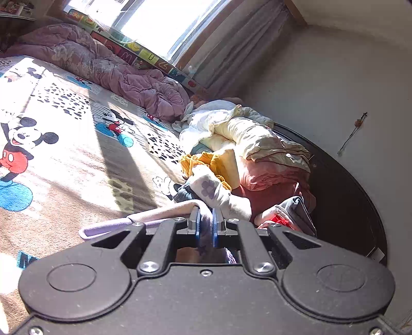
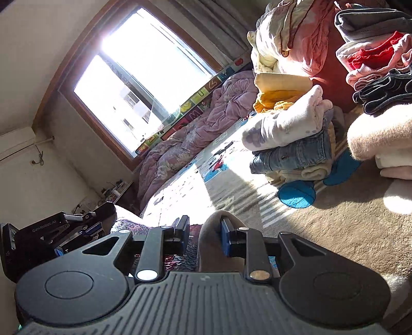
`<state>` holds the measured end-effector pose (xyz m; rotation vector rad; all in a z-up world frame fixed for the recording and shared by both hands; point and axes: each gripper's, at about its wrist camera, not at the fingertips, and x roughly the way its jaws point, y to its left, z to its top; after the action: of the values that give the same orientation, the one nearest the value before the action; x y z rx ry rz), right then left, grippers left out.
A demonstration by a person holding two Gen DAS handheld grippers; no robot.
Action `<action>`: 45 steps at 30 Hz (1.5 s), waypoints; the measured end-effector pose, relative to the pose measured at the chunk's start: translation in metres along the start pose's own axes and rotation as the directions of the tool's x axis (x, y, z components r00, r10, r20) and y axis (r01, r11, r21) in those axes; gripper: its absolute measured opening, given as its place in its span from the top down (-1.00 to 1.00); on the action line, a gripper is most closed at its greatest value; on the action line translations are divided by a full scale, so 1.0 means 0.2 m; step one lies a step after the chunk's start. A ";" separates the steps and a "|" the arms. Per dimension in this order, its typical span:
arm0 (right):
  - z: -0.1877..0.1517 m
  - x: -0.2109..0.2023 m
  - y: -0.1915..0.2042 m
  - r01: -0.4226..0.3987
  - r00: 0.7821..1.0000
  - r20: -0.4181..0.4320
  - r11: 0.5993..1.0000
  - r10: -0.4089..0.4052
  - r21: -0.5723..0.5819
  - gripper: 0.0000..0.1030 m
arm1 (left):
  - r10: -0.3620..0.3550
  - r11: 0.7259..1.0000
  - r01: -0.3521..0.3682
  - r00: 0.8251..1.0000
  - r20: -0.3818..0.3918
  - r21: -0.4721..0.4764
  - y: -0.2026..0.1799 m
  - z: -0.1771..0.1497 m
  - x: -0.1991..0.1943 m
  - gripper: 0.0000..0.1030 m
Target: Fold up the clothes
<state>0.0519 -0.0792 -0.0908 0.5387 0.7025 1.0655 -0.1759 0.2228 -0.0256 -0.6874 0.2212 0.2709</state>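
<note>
Left wrist view: left tongs (image 1: 206, 222) closed down narrow, clamped on lilac cloth (image 1: 206, 233) that runs between the two blue pads (image 1: 197, 226). One pale lilac strap or sleeve (image 1: 136, 220) of it trails out to the left over the bed (image 1: 77, 165). Bed has a Mickey-print blanket, sun stripes across it. One rumpled purple quilt (image 1: 108, 67) lies along the window side. One clothes pile (image 1: 244, 159) sits at the bed's far end by the wall: cream bedding on top, yellow, pink and red pieces below, one white floral garment (image 1: 219, 193) just ahead of the tongs. One window (image 1: 164, 23), one curtain (image 1: 239, 43).

Right wrist view: right tongs (image 2: 204, 233) part open, two blue pads. A fold of grey-beige cloth (image 2: 209, 232) stands between them, lying against the right pad (image 2: 224, 237); gap on the left side, so no clamp visible. Sequin fabric (image 2: 177, 260) shows below the tongs. Left tongs (image 2: 77, 226) visible at the left edge; can't tell their state from this view. On the bed (image 2: 334, 226), one folded stack (image 2: 291, 144): white floral garment on top, jeans under it, cream piece at the bottom. Second stack (image 2: 378, 69) at right: grey, red, pink, black items. One fluffy pink-cream bundle (image 2: 381, 134) beside it. Same quilt (image 2: 190, 136) under the window (image 2: 144, 85).
</note>
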 end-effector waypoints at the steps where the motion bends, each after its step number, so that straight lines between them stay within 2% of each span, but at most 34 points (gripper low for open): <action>1: -0.04 0.05 0.03 -0.020 1.000 -0.021 1.000 0.020 0.007 0.46 | 0.020 1.000 -0.020 1.000 0.012 -0.009 0.03 0.01 -0.03 0.89; 3: -0.10 0.13 0.09 -0.054 0.997 -0.047 0.998 0.055 0.016 0.46 | 0.094 0.995 -0.093 0.995 0.037 -0.034 0.13 0.01 -0.11 0.89; 5: -0.16 0.18 0.14 -0.051 0.996 -0.069 0.999 0.052 0.010 0.50 | 0.183 0.982 -0.183 0.983 -0.002 -0.038 0.28 -0.03 -0.12 0.88; 7: -0.24 0.25 0.19 0.006 0.994 -0.108 0.999 -0.011 -0.047 0.52 | 0.270 0.962 -0.271 0.962 -0.041 -0.038 0.42 -0.07 -0.13 0.88; 9: -0.32 0.34 0.20 0.068 0.981 -0.178 0.994 -0.082 -0.082 0.52 | 0.297 0.952 -0.302 0.950 -0.093 -0.046 0.58 -0.15 -0.16 0.85; 13: -0.51 0.45 0.18 0.125 0.950 -0.276 0.987 -0.150 -0.104 0.52 | 0.250 0.960 -0.269 0.947 -0.204 -0.073 0.78 -0.31 -0.21 0.82; 16: -0.64 0.48 0.20 0.162 0.919 -0.333 0.972 -0.212 -0.172 0.52 | 0.213 0.966 -0.240 0.948 -0.236 -0.094 0.89 -0.38 -0.27 0.38; 17: -0.66 0.48 0.19 0.172 0.913 -0.341 0.969 -0.225 -0.179 0.52 | 0.194 0.967 -0.227 0.952 -0.237 -0.117 0.92 -0.38 -0.29 0.15; 19: -0.68 0.47 0.19 0.189 0.905 -0.350 0.966 -0.242 -0.177 0.49 | 0.177 0.967 -0.212 0.958 -0.226 -0.141 0.96 -0.37 -0.32 0.07; 21: -0.65 0.46 0.19 0.201 0.909 -0.333 0.963 -0.251 -0.178 0.12 | 0.158 0.967 -0.195 0.965 -0.211 -0.166 0.99 -0.34 -0.34 0.00; 23: -0.62 0.46 0.20 0.210 0.910 -0.320 0.959 -0.263 -0.190 -0.01 | 0.138 0.967 -0.176 0.970 -0.201 -0.186 1.02 -0.31 -0.32 -0.03; 27: -0.57 0.55 0.21 0.212 0.903 -0.328 0.952 -0.277 -0.220 -0.01 | 0.121 0.968 -0.161 0.972 -0.202 -0.195 1.05 -0.24 -0.24 -0.04; 33: -0.56 0.76 0.23 0.175 0.890 -0.366 0.944 -0.273 -0.280 -0.02 | 0.118 0.974 -0.159 0.965 -0.235 -0.164 1.08 -0.18 -0.10 -0.05; 34: -0.56 0.78 0.23 0.175 0.888 -0.367 0.941 -0.277 -0.288 -0.04 | 0.118 0.975 -0.160 0.962 -0.247 -0.157 1.09 -0.17 -0.08 -0.05; 36: -0.55 0.83 0.22 0.170 0.886 -0.372 0.941 -0.277 -0.294 -0.23 | 0.122 0.976 -0.165 0.954 -0.275 -0.140 1.11 -0.15 -0.01 -0.05; 38: -0.53 0.88 0.20 0.155 0.885 -0.384 0.945 -0.263 -0.289 -0.25 | 0.109 0.979 -0.155 0.948 -0.300 -0.134 1.13 -0.14 0.05 -0.05; 40: -0.51 0.93 0.18 0.132 0.883 -0.401 0.949 -0.244 -0.286 -0.17 | 0.110 0.978 -0.163 0.935 -0.338 -0.132 1.15 -0.13 0.15 -0.05; 43: -0.50 1.00 0.13 0.112 0.876 -0.424 0.952 -0.229 -0.283 0.11 | 0.122 0.982 -0.167 0.916 -0.383 -0.086 1.16 -0.11 0.27 -0.01; 44: -0.49 1.03 0.11 0.103 0.875 -0.432 0.957 -0.217 -0.272 0.22 | 0.118 0.985 -0.156 0.912 -0.394 -0.067 1.15 -0.11 0.31 0.20; 45: -0.48 1.05 0.09 0.092 0.876 -0.439 0.963 -0.200 -0.254 0.32 | 0.114 0.988 -0.146 0.908 -0.404 -0.048 1.15 -0.10 0.35 0.54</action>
<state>0.0338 0.1272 -0.1955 0.0235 1.0073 1.1228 -0.1852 0.3920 -0.1966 -0.8031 0.6546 0.2648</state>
